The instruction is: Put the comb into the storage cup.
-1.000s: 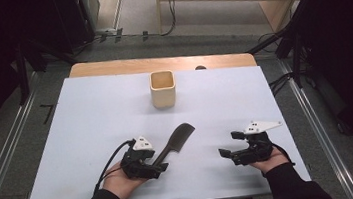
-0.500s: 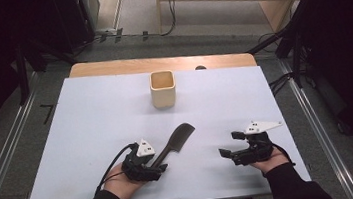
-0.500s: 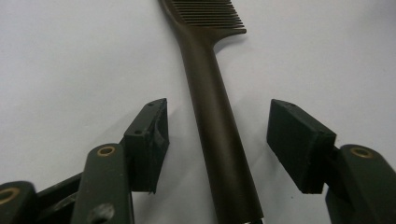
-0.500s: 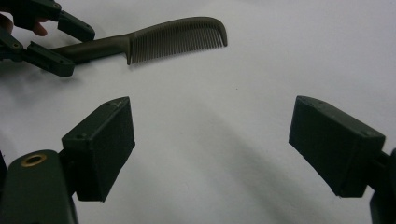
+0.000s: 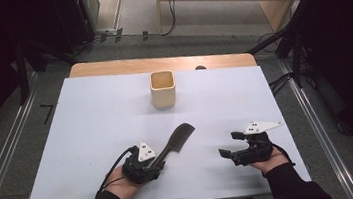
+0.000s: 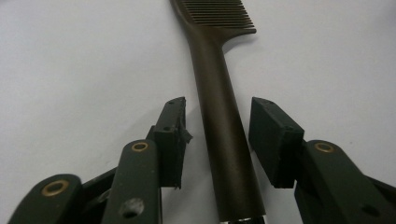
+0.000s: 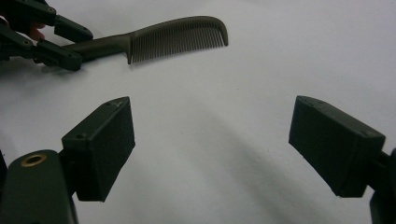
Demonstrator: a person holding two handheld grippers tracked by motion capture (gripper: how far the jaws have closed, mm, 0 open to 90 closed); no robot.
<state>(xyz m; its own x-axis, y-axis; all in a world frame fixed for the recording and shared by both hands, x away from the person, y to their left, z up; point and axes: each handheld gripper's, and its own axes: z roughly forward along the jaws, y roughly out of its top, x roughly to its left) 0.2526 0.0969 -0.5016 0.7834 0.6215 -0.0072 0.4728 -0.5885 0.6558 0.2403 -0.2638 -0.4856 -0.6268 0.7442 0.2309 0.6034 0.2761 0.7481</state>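
Observation:
A dark brown comb (image 5: 174,142) lies flat on the white table top (image 5: 91,119), teeth end pointing away and to the right. My left gripper (image 5: 156,163) straddles its handle (image 6: 219,93). Its jaws have just been closing. In the left gripper view a narrow gap remains between each pad (image 6: 273,135) and the handle, so nothing is gripped. My right gripper (image 5: 228,144) rests at the front right, wide open with bare table between its pads (image 7: 100,144). The right gripper view has the comb (image 7: 177,37) and the left gripper (image 7: 60,42) at its upper left.
A small square beige cup (image 5: 163,88) stands upright at the far middle of the table, well beyond the comb. The wooden table edge (image 5: 160,63) shows behind the white sheet. Metal rails and dark floor run along both sides.
The left gripper's jaws have drawn in around the comb's handle, and the hand has shifted slightly. The comb, the cup and the right gripper have stayed where they were.

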